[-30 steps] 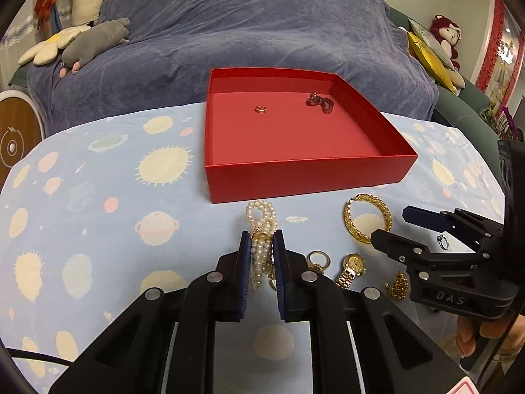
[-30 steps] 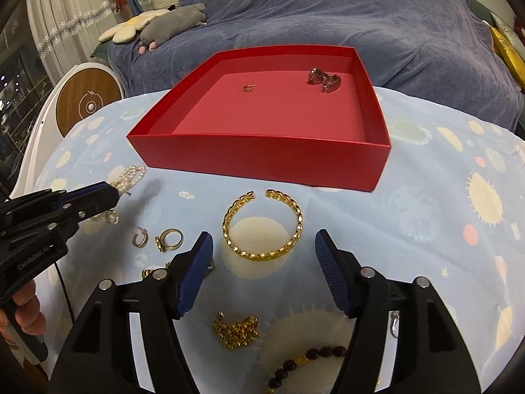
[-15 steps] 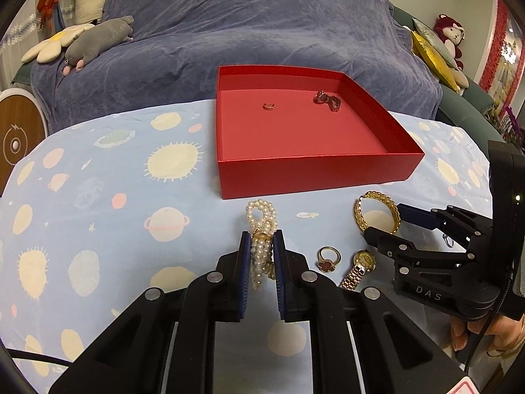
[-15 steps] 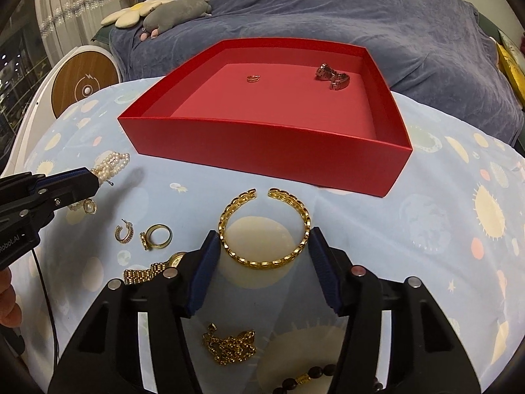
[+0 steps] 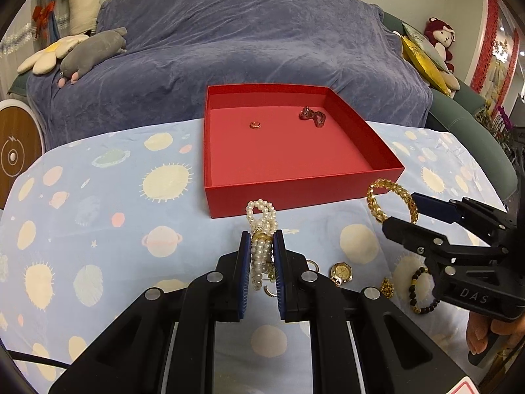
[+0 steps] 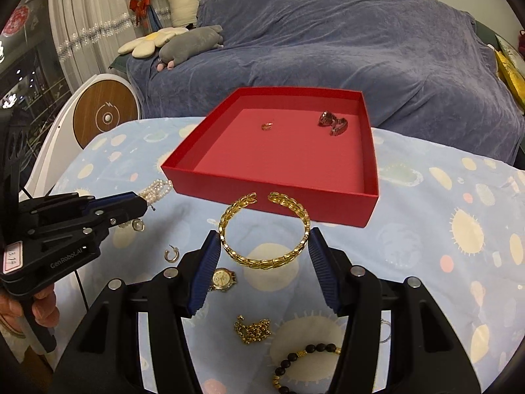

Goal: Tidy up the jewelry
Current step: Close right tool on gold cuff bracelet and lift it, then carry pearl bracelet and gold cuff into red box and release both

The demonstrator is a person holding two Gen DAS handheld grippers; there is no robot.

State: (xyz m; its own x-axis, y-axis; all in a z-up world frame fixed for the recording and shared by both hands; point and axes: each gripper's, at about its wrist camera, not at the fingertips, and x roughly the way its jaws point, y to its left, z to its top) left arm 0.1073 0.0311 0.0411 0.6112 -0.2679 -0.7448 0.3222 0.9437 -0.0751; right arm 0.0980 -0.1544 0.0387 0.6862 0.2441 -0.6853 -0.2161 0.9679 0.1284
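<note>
Both tools have lifted since a moment ago: the left gripper (image 5: pixel 262 256) is clenched on the pearl bracelet (image 5: pixel 261 226) and the right gripper (image 6: pixel 264 256) on the gold cuff (image 6: pixel 265 229), each raised by the red box's (image 6: pixel 262 193) front wall, likely to clear it.

Red box (image 5: pixel 295 197), slightly lighter red floor inside. Tablecloth (image 5: pixel 98 197) light blue, printed with cream suns, pink dots, ringed planets. Pearl bracelet (image 5: pixel 261 229) white with a gold band. Gold bangle (image 6: pixel 265 229) yellow gold, chain-link pattern. Beaded bracelet (image 6: pixel 305 358) dark brown, nearly black, with gold spacers. Watch (image 6: pixel 223 279) gold, pale dial. Both grippers black (pads blue, ribbed): left gripper (image 5: pixel 261 262), right gripper (image 6: pixel 264 262). Sofa cover (image 5: pixel 246 49) slate blue.
</note>
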